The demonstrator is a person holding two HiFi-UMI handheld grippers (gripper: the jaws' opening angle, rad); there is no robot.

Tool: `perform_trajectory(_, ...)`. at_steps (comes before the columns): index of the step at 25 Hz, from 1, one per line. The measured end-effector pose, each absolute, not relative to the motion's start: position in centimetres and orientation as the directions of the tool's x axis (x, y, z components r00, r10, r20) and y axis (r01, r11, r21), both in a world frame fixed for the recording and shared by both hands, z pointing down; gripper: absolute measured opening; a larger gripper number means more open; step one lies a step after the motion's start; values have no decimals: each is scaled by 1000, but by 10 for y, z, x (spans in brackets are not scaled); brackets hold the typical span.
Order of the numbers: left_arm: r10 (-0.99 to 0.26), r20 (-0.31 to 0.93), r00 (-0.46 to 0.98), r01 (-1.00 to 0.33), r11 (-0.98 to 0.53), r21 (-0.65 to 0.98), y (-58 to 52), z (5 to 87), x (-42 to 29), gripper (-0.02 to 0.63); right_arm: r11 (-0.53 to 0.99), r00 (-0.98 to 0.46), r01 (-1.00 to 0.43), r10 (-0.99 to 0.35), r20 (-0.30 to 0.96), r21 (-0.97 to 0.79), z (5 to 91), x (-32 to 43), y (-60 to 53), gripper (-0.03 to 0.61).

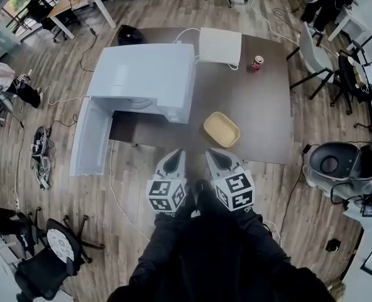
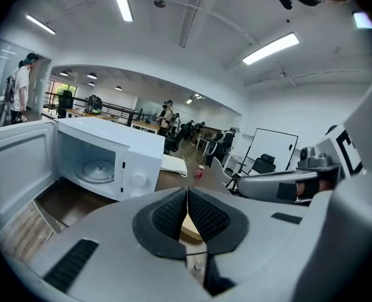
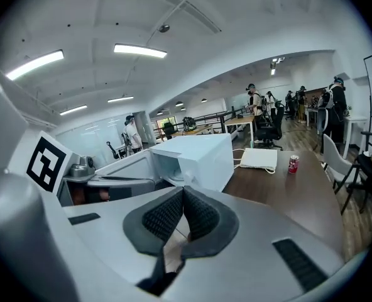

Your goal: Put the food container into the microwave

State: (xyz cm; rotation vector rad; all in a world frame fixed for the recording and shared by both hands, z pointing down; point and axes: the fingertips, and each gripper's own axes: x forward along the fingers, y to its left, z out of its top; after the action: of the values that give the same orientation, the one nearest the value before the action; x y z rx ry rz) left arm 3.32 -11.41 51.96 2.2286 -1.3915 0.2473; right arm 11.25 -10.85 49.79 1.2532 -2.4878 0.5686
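Note:
A shallow beige food container (image 1: 221, 129) lies on the brown table (image 1: 261, 112), near its front edge. To its left stands a white microwave (image 1: 145, 80) with its door (image 1: 88, 137) swung open to the left; the left gripper view shows the glass turntable inside the microwave (image 2: 104, 162). My left gripper (image 1: 176, 153) and right gripper (image 1: 212, 151) hover side by side just short of the table's front edge, below the container. Both are shut with nothing held. A beige sliver of the container (image 2: 190, 228) shows behind the left gripper (image 2: 187, 214). The right gripper (image 3: 181, 216) points toward the microwave (image 3: 195, 159).
A red can (image 1: 257, 63) and a flat white bag (image 1: 220, 46) lie at the table's far side, and a dark object (image 1: 131, 35) sits behind the microwave. White cables trail off the table. Office chairs (image 1: 318, 68) and a round bin (image 1: 329, 162) stand to the right.

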Motion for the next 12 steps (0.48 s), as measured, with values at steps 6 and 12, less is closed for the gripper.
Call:
perform_trajectory(6, -743, 463, 483, -873, -366, 323, -126, 561, 49, 34, 508, -529, -839, -678, 511, -194, 544, 137, -122, 23)
perform_trajectory(12, -693, 528, 491, -870, -358, 339, -136, 606, 58, 34, 508, -499, -845, -636, 589, -168, 598, 149, -139, 37)
